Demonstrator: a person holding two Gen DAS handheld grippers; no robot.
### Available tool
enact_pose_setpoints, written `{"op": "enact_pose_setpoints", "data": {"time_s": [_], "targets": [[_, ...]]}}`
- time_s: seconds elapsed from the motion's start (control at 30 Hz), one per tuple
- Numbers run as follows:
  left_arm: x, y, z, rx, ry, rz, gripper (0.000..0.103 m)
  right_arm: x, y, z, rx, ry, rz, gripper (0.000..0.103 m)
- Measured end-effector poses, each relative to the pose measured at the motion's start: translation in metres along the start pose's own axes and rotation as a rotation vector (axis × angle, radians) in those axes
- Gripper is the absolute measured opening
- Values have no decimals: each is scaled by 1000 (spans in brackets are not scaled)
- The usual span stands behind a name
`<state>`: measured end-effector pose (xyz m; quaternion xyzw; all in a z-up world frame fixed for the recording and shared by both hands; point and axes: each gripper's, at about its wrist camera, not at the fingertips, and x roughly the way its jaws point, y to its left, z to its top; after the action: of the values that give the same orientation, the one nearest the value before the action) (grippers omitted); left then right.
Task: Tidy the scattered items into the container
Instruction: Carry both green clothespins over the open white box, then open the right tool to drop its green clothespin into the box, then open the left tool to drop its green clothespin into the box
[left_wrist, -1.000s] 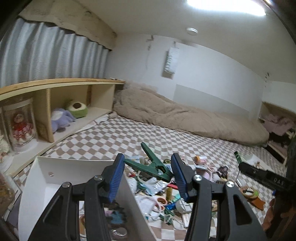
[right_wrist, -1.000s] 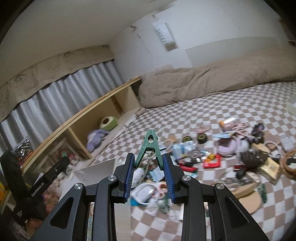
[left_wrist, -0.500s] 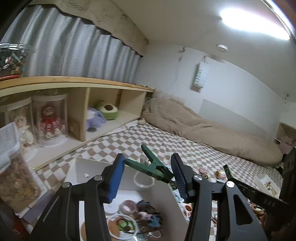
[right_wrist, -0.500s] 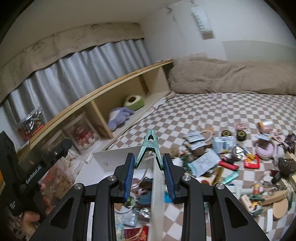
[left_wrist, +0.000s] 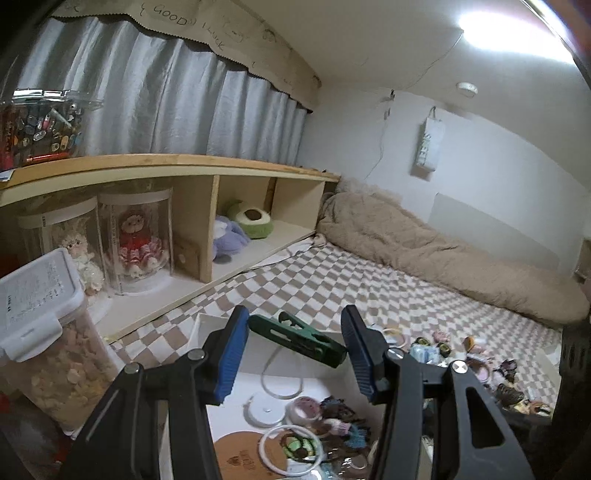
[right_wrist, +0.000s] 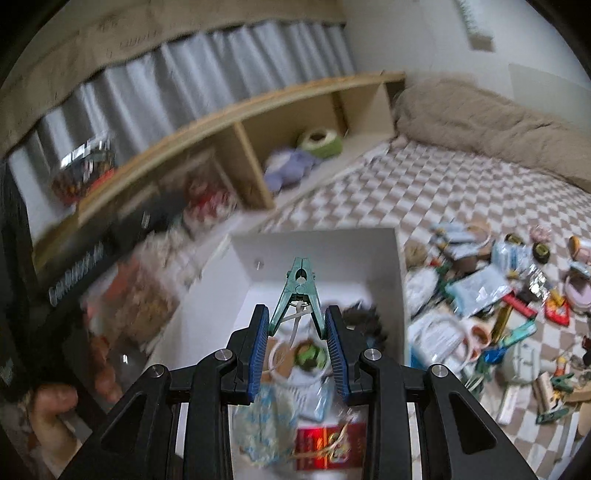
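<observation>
Both hand-held grippers have swung over from the messy pile to the white box since a second ago, each carrying a clip. Left hand-held gripper (left_wrist: 293, 349) is clamped on a dark green clip (left_wrist: 297, 339) lying crosswise between its blue pads, hanging above the white box (left_wrist: 210, 325) with the rings and coaster inside at 6 o'clock. Right hand-held gripper (right_wrist: 295, 341) pinches the handles of a teal clip (right_wrist: 298, 291), its nose pointing to 12 o'clock over the white box (right_wrist: 397, 280). Rest of the scattered items (right_wrist: 487, 302) sit on the checkered bed (right_wrist: 443, 192) at 3 o'clock of the box. Wooden shelf (left_wrist: 166, 166) with dolls runs along 10 o'clock.
</observation>
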<state>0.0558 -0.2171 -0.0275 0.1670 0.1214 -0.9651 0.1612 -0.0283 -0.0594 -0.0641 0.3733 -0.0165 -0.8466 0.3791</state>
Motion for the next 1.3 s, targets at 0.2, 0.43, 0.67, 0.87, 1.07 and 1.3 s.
{"op": "enact_pose_setpoints", "data": {"time_s": [0.2,0.43,0.67,0.87,1.07,1.3], "targets": [[16,8,-8,13,56,24,51,28,10,-22,-57,164,6,31],[32,16,-15,-16,103,-15,51,37,9,-39,-100,280,-49,31],[47,8,-23,13,155,-13,51,26,3,-40,-55,245,-62,73],[53,7,-26,25,193,33,56,21,7,-39,-63,231,-57,73],[54,9,-28,24,204,91,88,19,7,-37,-60,217,-50,73],[51,11,-27,13,194,100,89,18,5,-36,-51,211,-48,73]]}}
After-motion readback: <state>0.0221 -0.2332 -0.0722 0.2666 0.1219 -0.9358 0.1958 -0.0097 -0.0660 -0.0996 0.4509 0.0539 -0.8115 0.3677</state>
